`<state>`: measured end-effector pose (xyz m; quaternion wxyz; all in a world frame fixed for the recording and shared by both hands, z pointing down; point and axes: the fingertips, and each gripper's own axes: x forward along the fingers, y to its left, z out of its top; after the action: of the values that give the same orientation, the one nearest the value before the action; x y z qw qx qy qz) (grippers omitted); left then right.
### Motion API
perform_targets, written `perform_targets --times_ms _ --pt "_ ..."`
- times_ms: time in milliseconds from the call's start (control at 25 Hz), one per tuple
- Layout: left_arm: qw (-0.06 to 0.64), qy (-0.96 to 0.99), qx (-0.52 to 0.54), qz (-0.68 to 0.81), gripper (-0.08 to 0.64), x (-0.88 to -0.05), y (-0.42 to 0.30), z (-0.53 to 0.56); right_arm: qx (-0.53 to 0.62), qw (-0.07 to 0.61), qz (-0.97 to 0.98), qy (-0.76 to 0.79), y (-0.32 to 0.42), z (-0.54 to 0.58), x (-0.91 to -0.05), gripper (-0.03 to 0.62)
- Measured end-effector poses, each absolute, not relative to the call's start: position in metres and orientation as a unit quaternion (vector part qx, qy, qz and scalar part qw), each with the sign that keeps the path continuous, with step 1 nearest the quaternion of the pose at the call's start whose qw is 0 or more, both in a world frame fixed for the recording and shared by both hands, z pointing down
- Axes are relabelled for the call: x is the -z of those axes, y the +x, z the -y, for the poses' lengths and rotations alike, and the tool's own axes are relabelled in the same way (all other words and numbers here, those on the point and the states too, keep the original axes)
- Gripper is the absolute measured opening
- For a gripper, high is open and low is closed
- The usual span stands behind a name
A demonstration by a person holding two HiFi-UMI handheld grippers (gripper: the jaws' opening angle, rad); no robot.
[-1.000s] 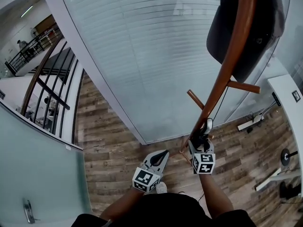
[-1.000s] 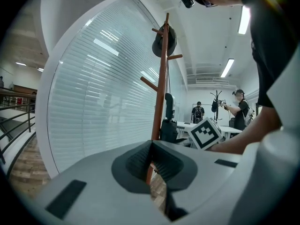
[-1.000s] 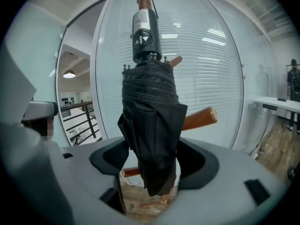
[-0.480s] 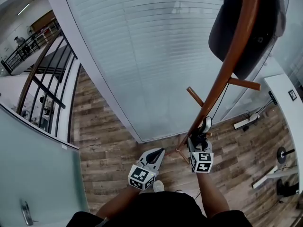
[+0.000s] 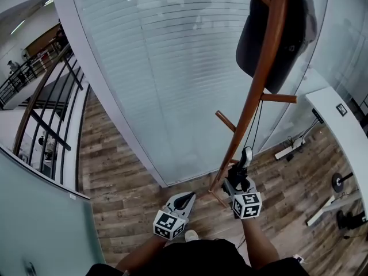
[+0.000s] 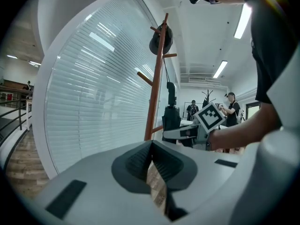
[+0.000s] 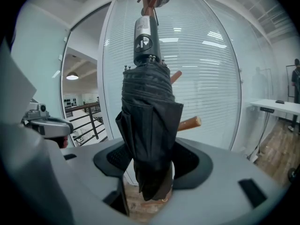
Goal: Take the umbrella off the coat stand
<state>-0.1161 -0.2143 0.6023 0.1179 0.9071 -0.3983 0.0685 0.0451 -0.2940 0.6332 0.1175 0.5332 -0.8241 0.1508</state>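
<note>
A folded black umbrella hangs upright by its cord from a peg of the brown wooden coat stand. My right gripper is shut on the umbrella's lower part, with fabric bulging between the pads. In the head view the umbrella stands just right of the pole, above my right gripper. My left gripper hangs lower left of the pole, shut and holding nothing. The left gripper view shows the stand ahead, with the umbrella and my right gripper beside it.
A dark bag hangs at the top of the stand. A curved glass wall with blinds runs behind it. A white desk stands at the right and a stair railing at the left. Cables and equipment lie on the wooden floor.
My right gripper has moved a little up and along the pole with the umbrella between its jaws. My left gripper has sunk slightly. The head camera has shifted.
</note>
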Motion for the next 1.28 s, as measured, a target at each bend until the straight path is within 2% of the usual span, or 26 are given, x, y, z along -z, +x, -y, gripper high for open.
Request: perform_targets --times_ms 640,1040,1280 --pt "0.082 0.912 -0.052 0.399 0.015 -0.572 -0.084 0.207 -0.085 0.022 0.874 0.478 0.04 0.273 -0.492 0.247" --pt "0.099 0.897 -0.042 0.429 0.015 -0.569 -0.069 0.209 0.0 -0.012 0.872 0.489 0.083 0.279 -0.41 0.247" --pt "0.098 0.917 -0.008 0.386 0.015 -0.547 -0.034 0.204 0.054 -0.025 0.866 0.497 0.106 0.275 -0.371 0.249"
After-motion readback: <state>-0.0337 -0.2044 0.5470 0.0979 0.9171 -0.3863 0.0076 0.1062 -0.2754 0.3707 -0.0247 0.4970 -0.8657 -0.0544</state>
